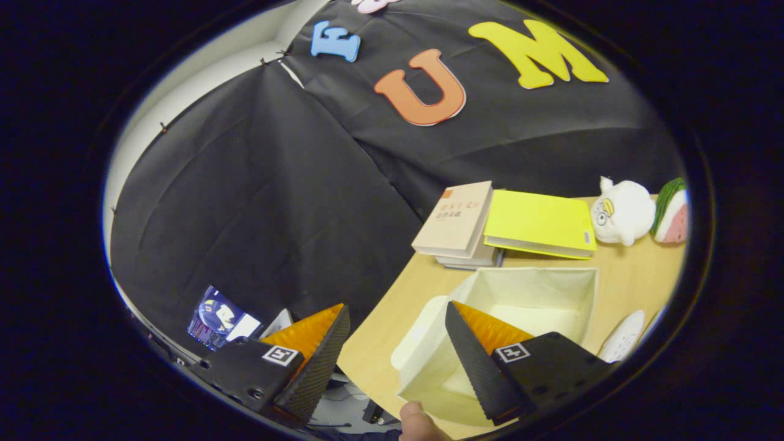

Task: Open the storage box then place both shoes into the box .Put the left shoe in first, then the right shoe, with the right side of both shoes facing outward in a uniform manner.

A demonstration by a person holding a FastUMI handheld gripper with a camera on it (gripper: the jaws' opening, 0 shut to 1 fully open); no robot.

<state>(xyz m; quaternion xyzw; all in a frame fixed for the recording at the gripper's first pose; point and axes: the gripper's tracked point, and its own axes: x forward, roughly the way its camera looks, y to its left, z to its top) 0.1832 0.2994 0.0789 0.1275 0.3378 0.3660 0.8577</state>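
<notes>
**Caller:** Wide apart, that is how the gripper (392,355) is held right now, its two black fingers spread with nothing pinched between them. Orange panels are seen on the backs of both.

**Analyst:** Agreed, no contact is made by either finger. The wooden table (631,282) is the biggest thing on show, seen from above at a tilt, with its near edge running under the gap between the fingers.

**Caller:** And the storage box (533,300)?

**Analyst:** It is found on the table, cream-coloured, just ahead of the right finger, which partly covers its near wall. The top is open and the pale inside is seen. Nothing can be made out inside it.

**Caller:** Beyond the box, two books are laid side by side, touching.

**Analyst:** Yes, a yellow book (539,223) and a beige book (456,217), the beige one resting on another volume.

**Caller:** Further along, a white plush toy (621,211) is spotted next to a watermelon-slice toy (672,211).

**Analyst:** A white object (623,337) is glimpsed just beside the box; whether it is a shoe cannot be told. Last, a fingertip (419,422) is caught near the box's closest corner.
</notes>
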